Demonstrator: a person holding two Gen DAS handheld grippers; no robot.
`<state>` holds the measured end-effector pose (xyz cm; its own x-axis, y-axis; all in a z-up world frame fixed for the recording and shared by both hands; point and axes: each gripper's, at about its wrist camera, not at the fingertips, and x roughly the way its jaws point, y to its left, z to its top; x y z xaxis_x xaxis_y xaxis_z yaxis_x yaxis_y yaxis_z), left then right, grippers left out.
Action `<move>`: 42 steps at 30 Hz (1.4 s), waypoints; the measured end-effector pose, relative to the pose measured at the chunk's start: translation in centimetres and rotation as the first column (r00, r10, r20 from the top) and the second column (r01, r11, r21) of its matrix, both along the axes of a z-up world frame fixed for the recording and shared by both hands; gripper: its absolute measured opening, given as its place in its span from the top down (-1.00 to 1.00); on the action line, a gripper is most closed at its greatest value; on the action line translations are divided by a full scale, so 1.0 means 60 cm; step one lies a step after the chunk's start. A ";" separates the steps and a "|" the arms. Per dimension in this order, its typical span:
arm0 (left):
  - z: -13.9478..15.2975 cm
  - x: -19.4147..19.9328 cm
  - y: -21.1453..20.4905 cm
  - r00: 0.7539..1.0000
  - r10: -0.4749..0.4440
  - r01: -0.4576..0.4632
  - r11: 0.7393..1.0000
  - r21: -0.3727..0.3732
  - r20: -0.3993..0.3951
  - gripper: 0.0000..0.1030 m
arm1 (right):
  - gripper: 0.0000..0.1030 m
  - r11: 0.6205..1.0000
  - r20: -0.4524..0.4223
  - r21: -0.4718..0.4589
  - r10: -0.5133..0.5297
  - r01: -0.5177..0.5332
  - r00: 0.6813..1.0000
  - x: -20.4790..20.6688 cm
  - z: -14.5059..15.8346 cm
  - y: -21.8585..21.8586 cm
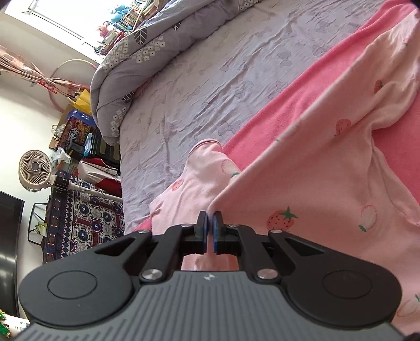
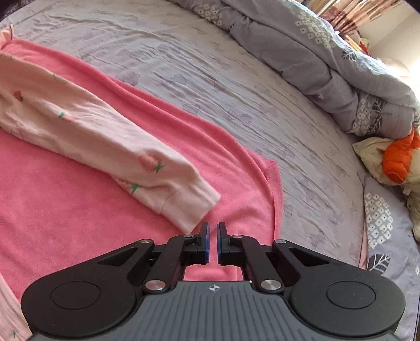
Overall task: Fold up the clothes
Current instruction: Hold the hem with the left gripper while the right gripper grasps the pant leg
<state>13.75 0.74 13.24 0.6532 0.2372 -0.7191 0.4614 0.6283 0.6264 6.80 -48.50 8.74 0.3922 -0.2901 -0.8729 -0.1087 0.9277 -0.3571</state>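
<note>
The top (image 1: 328,162) runs off the right and bottom edges of the left wrist view, so its far side and hem stay unseen. The left gripper (image 1: 210,223) covers the cloth beneath it; the pinched edge vanishes between the pads. In the right wrist view, the sleeve (image 2: 105,136) is cut at the left edge, and the right gripper (image 2: 213,236) hides part of the towel (image 2: 65,209). The books (image 1: 131,18) by the window are too small to read. The orange bundle (image 2: 399,160) is cropped at the right.
</note>
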 end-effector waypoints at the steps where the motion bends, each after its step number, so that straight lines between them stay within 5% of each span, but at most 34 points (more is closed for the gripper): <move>1: -0.001 -0.010 -0.003 1.000 -0.011 0.011 1.000 0.008 0.008 0.94 | 0.86 1.000 0.005 0.007 0.017 -0.017 1.000 -0.013 0.004 0.006; 4: -0.006 -0.028 -0.010 0.999 -0.037 0.036 0.999 0.019 0.031 0.94 | 0.73 0.988 0.014 -0.062 0.145 -0.144 0.989 -0.029 0.003 0.044; 7: 0.003 -0.035 -0.008 0.998 -0.034 0.034 0.999 -0.002 0.053 0.93 | 0.20 0.939 0.029 -0.179 0.303 -0.294 0.952 -0.002 -0.011 0.088; 12: 0.006 -0.056 0.004 0.998 -0.017 0.018 1.000 -0.014 0.064 0.92 | 0.19 0.887 -0.001 -0.135 0.446 -0.442 0.895 0.092 -0.048 0.148; 17: 0.007 -0.071 0.010 0.999 -0.015 0.017 0.999 -0.027 0.052 0.92 | 0.03 0.708 -0.016 -0.106 0.701 -0.698 0.713 0.137 -0.076 0.285; 20: 0.010 -0.067 0.018 0.999 -0.002 0.004 0.999 -0.039 0.054 0.91 | 0.02 0.586 -0.101 -0.136 0.794 -0.799 0.600 0.143 -0.111 0.342; 22: 0.011 -0.061 0.028 0.998 0.020 -0.017 0.999 -0.044 0.065 0.92 | 0.08 0.532 -0.148 -0.166 0.819 -0.830 0.554 0.143 -0.133 0.358; 24: 0.010 -0.052 0.045 0.997 0.055 -0.051 0.997 -0.061 0.060 0.92 | 0.22 0.540 -0.150 -0.215 0.805 -0.814 0.574 0.146 -0.147 0.353; 28: -0.005 -0.043 0.068 0.997 0.073 -0.070 0.992 -0.101 0.018 0.93 | 0.32 0.633 -0.144 -0.208 0.734 -0.746 0.663 0.178 -0.154 0.328; 35: -0.031 -0.005 0.063 0.993 -0.109 0.104 0.988 -0.116 -0.038 0.66 | 0.29 0.623 -0.208 -0.168 0.735 -0.764 0.645 0.201 -0.178 0.323; 39: -0.054 0.053 0.071 0.992 -0.123 0.122 0.990 -0.072 -0.019 0.67 | 0.47 0.661 -0.213 -0.150 0.705 -0.735 0.677 0.217 -0.187 0.326; 42: -0.072 0.080 0.077 0.969 -0.218 0.208 0.973 -0.096 -0.114 0.63 | 0.56 0.678 -0.199 -0.152 0.692 -0.719 0.694 0.217 -0.185 0.323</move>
<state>18.55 5.37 8.93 0.5877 0.0387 -0.8081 0.6605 0.5540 0.5068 19.85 -29.14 -2.36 0.4547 -0.1422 -0.8792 -0.7533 0.4652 -0.4648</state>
